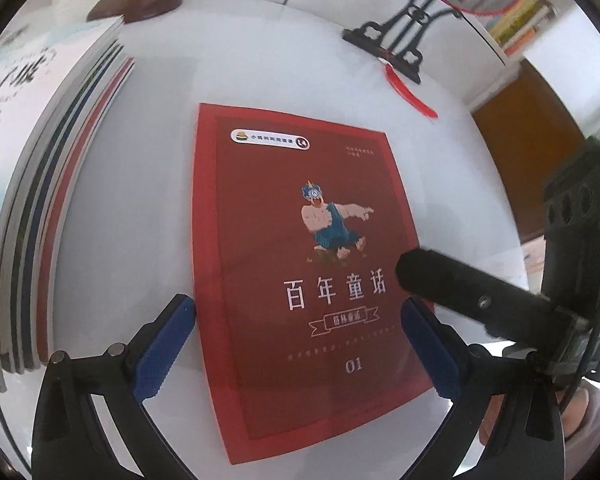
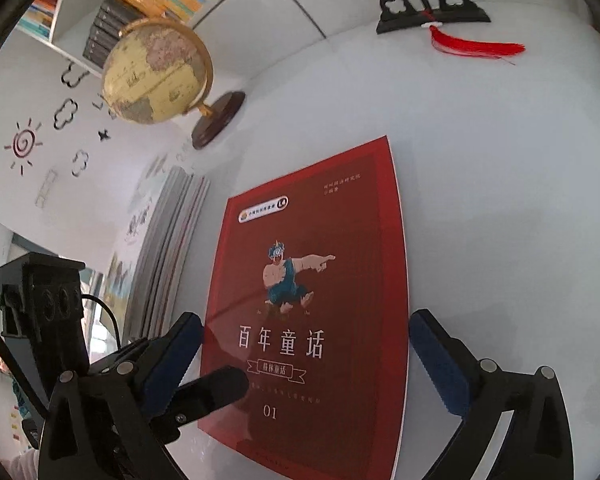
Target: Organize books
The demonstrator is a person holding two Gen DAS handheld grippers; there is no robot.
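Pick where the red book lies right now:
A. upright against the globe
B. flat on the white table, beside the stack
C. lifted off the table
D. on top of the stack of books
B: the red book lies flat on the white table, apart from the stack of books at its side.

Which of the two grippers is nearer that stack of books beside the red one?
Left. The left gripper straddles the flat red storybook, with the book stack on its own side; the right gripper sits further out.

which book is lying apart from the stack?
The red book marked 01, flat and alone on the white table; the others sit piled in the stack beside it.
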